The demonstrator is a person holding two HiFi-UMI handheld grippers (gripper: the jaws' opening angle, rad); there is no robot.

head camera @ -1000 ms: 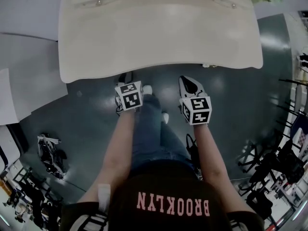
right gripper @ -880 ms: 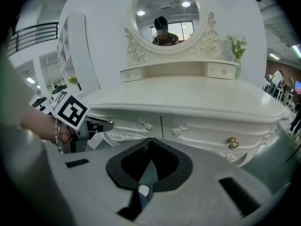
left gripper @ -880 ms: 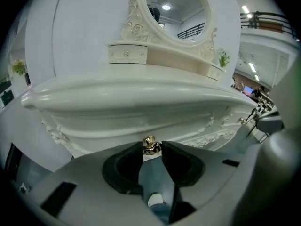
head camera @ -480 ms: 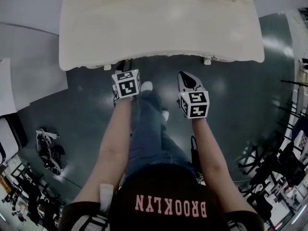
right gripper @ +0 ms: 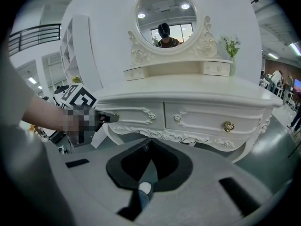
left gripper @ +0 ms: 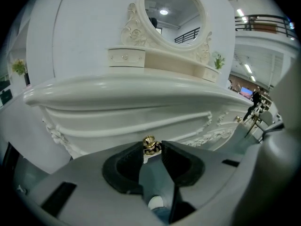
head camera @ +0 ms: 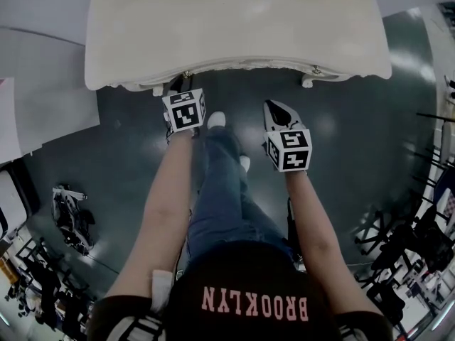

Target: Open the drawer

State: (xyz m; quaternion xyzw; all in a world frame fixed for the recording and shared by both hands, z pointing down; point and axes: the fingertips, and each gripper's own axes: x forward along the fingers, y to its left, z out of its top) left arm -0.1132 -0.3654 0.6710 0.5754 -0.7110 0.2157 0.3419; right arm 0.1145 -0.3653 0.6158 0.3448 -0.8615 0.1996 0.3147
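Right gripper (right gripper: pixel 149 144): your tongs are pressed together with nothing between them, held back from the table over the dark floor (head camera: pixel 355 155).
Left gripper (left gripper: pixel 152 149): your tongs pinch the gold knob (left gripper: pixel 149 144), one tip on each side.
Knob: it sits on the front of the left drawer (right gripper: pixel 134 114), just under the tabletop's edge.
Left drawer: closed, and it looks level with the right drawer (right gripper: pixel 207 119) beside it.
Right drawer: its handle (right gripper: pixel 228 125) is well apart from both of your grippers.
Table (head camera: pixel 234 34): white, with carved trim.
Mirror (right gripper: pixel 164 20): round, at the back of the top, with a small plant (right gripper: pixel 229 46) to its right.
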